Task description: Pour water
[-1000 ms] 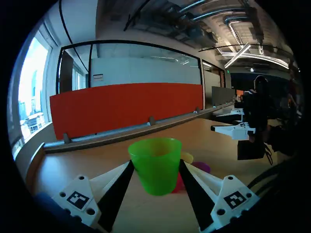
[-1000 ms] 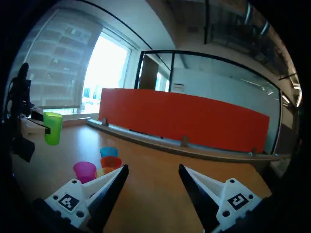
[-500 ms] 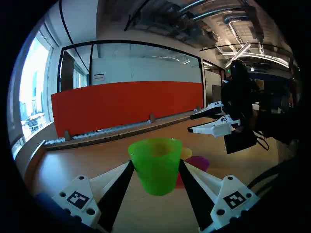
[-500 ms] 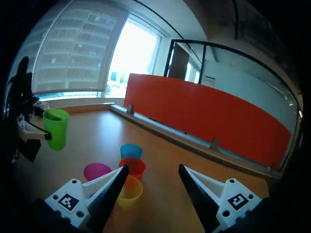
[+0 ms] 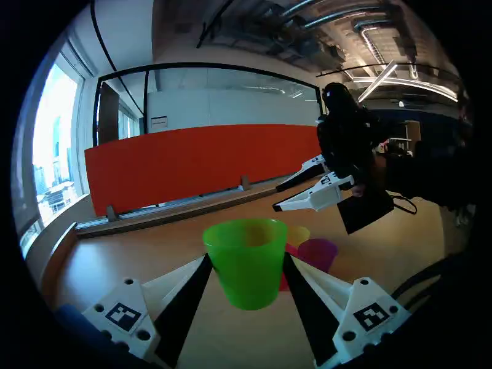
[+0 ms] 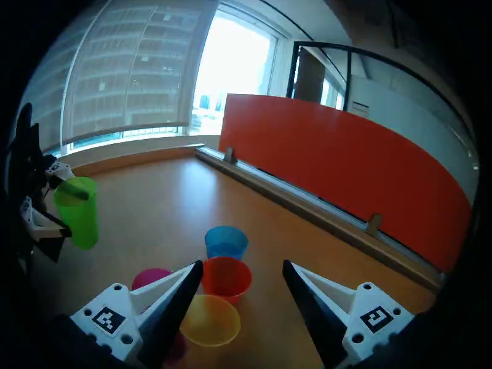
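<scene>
Five cups are showing in all: one green, one blue, one red, one yellow, one magenta. There are two grippers. The left gripper [image 5: 247, 256] is holding the green cup [image 5: 246, 270] upright above the tabletop [image 6: 154, 197], its fingers pressing on the cup's two sides. The right gripper [image 6: 242, 264] is hanging over the other four cups with its fingers spread wide and nothing between them.

The right gripper view is showing the four cups standing close together on the tabletop: the blue cup [image 6: 226, 241] farthest, the red cup [image 6: 226, 280] just in front of it, the yellow cup [image 6: 210, 320] nearest, and the magenta cup [image 6: 150, 278] to their left. It is also showing the green cup well apart at the far left.

In the left gripper view the green cup is covering most of that group. The yellow and magenta cups are peeking out to its right, the red one is showing as a thin sliver, and the blue one is hidden. A person [image 5: 344, 129] is appearing there as a dark shape, hard to make out.

Whether any cup is holding water I cannot tell. The near finger is cutting off part of the magenta cup.
</scene>
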A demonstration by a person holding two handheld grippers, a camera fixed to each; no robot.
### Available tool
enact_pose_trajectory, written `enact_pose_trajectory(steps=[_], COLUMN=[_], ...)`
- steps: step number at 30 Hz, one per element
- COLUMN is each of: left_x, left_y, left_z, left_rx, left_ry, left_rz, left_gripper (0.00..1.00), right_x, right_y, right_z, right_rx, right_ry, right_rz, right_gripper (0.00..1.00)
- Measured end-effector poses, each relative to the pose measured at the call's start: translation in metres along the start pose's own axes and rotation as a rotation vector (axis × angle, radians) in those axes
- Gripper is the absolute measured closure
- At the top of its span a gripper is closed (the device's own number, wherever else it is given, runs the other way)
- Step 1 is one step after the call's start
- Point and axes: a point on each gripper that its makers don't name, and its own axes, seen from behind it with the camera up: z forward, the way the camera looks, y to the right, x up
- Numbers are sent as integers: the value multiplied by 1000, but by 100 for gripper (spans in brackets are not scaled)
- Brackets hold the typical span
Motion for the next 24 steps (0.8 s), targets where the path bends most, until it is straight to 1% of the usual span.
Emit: enact_pose_trajectory(steps=[6, 14, 24], left_x=[-3, -5, -7], left_y=[-2, -1, -8], left_z=[2, 4, 7], left_rx=[2, 1, 11], left_ry=[-2, -4, -6], left_rz=[-1, 3, 3], left_gripper=[17, 17, 17], right_x=[-4, -7, -11], right_y=[-2, -15, -19], right_z=[21, 49, 82], right_rx=[44, 130, 168], right_ry=[-55, -141, -230], right_rz=[-20, -45, -47], right_gripper=[0, 0, 0])
